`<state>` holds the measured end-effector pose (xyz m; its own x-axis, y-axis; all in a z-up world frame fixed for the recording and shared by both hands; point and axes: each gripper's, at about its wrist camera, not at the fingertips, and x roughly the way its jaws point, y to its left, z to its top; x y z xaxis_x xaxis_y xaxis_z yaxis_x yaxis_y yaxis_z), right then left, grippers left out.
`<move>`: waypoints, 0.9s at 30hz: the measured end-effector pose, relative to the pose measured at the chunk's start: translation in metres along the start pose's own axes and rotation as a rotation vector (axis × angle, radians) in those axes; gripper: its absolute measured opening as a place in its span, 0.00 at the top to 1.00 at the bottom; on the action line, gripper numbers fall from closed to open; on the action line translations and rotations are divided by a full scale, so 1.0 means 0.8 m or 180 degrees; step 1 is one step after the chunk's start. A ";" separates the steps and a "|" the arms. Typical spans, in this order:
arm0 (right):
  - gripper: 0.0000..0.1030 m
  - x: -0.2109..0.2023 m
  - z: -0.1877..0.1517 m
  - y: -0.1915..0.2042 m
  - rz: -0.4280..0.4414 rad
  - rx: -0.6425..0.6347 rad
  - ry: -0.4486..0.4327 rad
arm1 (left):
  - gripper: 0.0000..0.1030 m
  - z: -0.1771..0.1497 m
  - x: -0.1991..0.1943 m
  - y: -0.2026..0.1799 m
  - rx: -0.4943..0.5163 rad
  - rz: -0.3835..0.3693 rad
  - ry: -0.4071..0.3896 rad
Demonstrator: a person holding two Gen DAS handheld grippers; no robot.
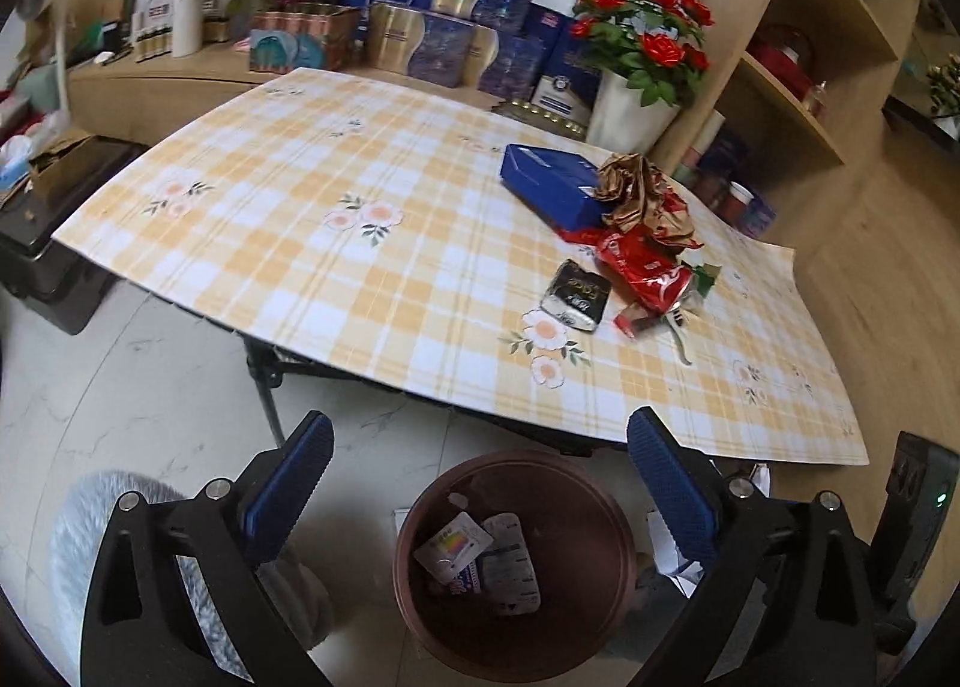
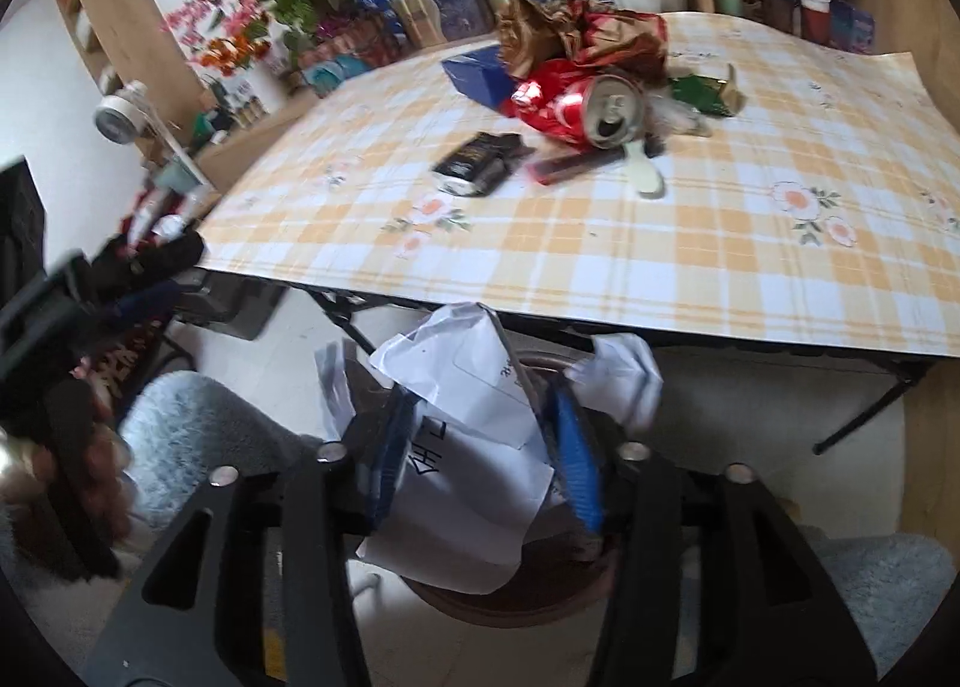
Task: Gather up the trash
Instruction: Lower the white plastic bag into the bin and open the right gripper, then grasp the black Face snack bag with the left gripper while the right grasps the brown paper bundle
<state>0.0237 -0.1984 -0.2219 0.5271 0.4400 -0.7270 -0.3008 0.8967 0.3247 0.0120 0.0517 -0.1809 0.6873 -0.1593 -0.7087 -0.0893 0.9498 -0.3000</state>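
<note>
A brown round bin [image 1: 576,621] stands on the floor under the table's near edge, with a few flat packets [image 1: 480,558] inside. My left gripper [image 1: 480,447] is open and empty, held above the bin. My right gripper [image 2: 480,435] is shut on crumpled white paper [image 2: 474,483] just above the bin's rim [image 2: 510,612]. On the checked tablecloth [image 1: 360,279] lies trash: a blue box [image 1: 549,183], a gold crumpled wrapper [image 1: 636,189], a crushed red can [image 2: 594,108], a black packet [image 1: 576,294], a red stick packet [image 2: 570,166].
A white pot of red roses [image 1: 636,105] and stacked gift boxes [image 1: 456,39] stand behind the table. Wooden shelves [image 1: 804,57] rise at the right. A grey fluffy rug [image 1: 108,543] lies on the floor to the left. The table's folding legs [image 1: 270,387] stand near the bin.
</note>
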 end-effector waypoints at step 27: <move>0.06 -0.017 0.018 -0.057 -0.0814 0.0300 -0.0197 | 0.06 -0.012 0.012 -0.039 0.0367 -0.0203 0.0013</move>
<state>0.0415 -0.2446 -0.2182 0.6250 0.1982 -0.7551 -0.0780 0.9782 0.1923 0.0141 0.0182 -0.1847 0.6859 -0.2211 -0.6933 0.0380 0.9623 -0.2693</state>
